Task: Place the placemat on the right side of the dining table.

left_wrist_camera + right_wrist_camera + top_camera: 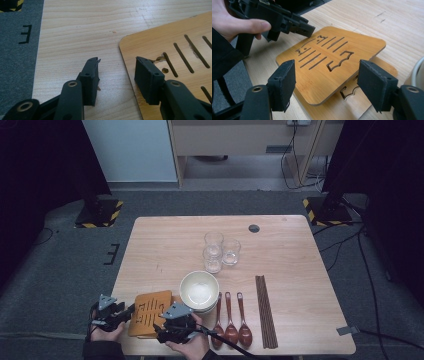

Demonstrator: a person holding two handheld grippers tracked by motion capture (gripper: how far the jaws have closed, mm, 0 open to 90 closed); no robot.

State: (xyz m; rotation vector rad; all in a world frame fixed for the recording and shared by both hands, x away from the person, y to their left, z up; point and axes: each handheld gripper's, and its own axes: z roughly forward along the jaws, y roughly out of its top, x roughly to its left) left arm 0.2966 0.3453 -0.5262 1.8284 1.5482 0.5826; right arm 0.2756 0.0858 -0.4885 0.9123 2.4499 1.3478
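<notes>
Left hand-held gripper (131, 312): near-left corner of the pale wooden surface (165, 240), jaws part open. In the left gripper view one jaw stands over bare wood, the other over the edge of the slotted bamboo coaster (175, 50); pads do not press on it. Nothing held.

Flat orange-brown bamboo coasters with cut-out slots (149, 312): stacked near the front edge, between the two grippers. The right gripper view shows the top coaster (332, 62) skewed over a second one beneath (352, 100), lower corner sticking out.

Right hand-held gripper (327, 82): jaws wide apart, straddling the near corner of the top coaster, clear of its edges. Nothing gripped. The left gripper's jaws (294, 27) hang over the coaster's far side.

Just right of the stack: cream round bowl (199, 290). Then three dark red-brown wooden spoons (231, 322) side by side, then dark brown chopsticks (266, 312). Behind the bowl, three clear glass tumblers (220, 251) clustered.
</notes>
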